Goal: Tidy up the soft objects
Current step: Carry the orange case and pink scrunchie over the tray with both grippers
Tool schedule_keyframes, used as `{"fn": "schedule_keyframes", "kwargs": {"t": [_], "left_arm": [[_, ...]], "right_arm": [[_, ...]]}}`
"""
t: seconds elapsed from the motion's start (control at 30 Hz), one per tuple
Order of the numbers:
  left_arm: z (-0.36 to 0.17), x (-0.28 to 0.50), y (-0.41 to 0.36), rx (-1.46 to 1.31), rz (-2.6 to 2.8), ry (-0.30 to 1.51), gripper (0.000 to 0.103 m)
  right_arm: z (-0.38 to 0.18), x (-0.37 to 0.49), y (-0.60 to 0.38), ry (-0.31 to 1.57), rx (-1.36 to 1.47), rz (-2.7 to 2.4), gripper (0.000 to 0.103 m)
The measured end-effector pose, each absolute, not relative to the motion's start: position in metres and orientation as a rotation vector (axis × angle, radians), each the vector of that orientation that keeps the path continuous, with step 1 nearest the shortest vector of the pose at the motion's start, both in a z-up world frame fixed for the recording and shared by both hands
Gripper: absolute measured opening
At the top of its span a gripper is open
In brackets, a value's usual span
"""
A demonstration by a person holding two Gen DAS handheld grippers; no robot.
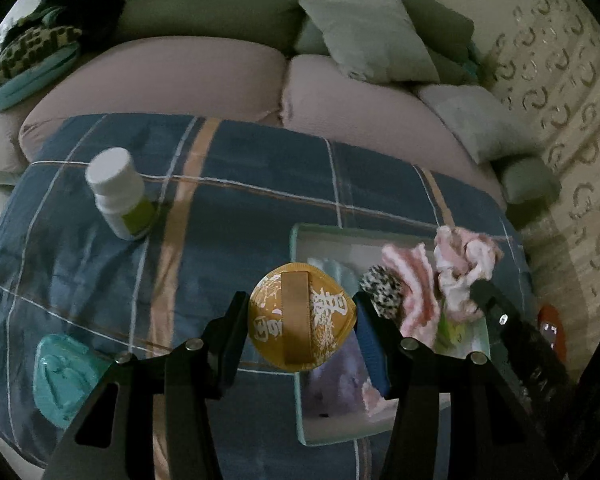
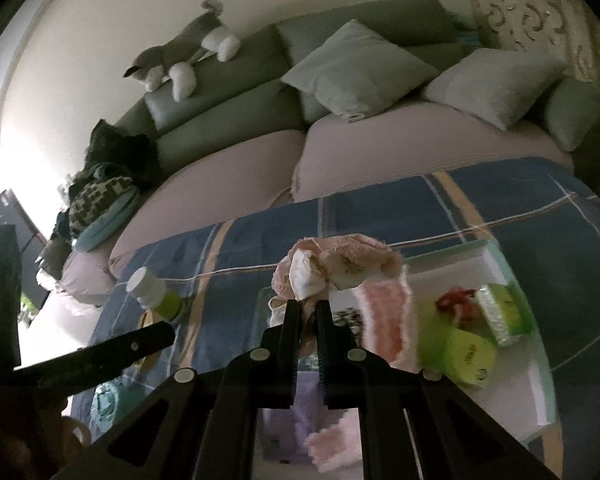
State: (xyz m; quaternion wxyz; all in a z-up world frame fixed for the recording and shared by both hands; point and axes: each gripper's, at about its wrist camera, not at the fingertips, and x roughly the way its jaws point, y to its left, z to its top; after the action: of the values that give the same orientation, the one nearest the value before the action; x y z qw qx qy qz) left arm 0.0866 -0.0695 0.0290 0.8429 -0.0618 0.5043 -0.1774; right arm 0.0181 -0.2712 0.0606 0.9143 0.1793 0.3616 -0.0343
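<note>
left gripper tilted down, jaws clamped on one yellow pouch | right gripper tilted down, jaws clamped on one pink cloth | one white bottle

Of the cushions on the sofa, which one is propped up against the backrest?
The pale cushion nearer the sofa's middle; it stands tilted against the green backrest. The other pale cushion lies further toward the sofa's end by the patterned curtain.
</note>
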Motion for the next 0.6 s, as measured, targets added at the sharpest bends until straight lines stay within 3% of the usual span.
{"fn": "schedule_keyframes", "kwargs": {"t": [0.6], "left_arm": [[-0.015,0.051,-0.131,0.012,-0.475,1.172,0.054]], "right_arm": [[0.035,-0.015,-0.322,0.828,0.405,-0.233,0.008]]}}
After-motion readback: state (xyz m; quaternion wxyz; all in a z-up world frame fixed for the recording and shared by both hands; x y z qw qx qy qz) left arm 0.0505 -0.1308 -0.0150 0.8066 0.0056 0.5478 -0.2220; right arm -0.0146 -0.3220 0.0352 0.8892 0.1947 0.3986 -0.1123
